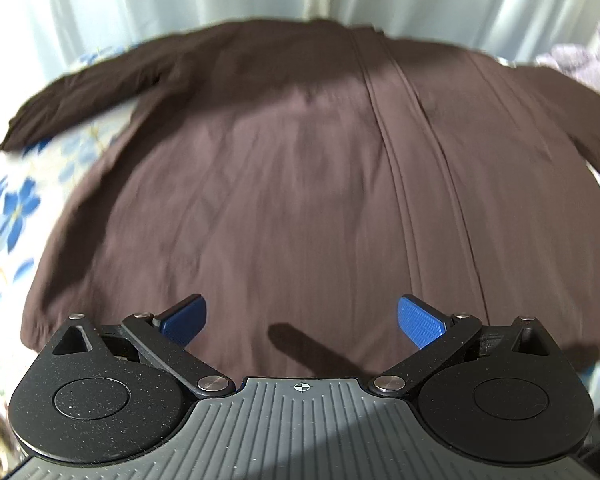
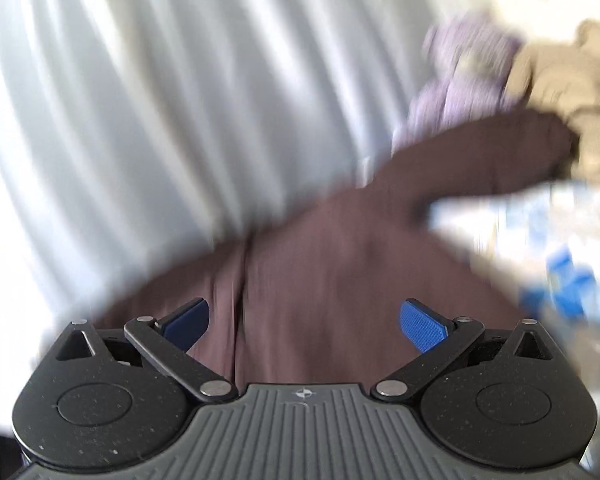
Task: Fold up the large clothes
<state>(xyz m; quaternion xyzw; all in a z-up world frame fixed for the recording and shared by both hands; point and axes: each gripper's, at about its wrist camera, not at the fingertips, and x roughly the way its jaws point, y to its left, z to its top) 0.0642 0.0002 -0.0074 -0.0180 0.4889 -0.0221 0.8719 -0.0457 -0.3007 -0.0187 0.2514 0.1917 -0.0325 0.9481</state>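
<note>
The brown long-sleeved garment [image 1: 284,152] lies spread flat on the floral bedsheet [image 1: 12,208], sleeves extended outward. The left gripper [image 1: 302,322] and the right gripper [image 2: 304,324] hover above the fabric, fingers released and grasping nothing.

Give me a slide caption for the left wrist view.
Open left tongs above a brown shirt spread flat on floral bedding.

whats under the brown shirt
A floral sheet, white with blue flowers, shows past the brown shirt at its left edge and below its sleeve. Whatever lies beneath the shirt's body is covered.
</note>
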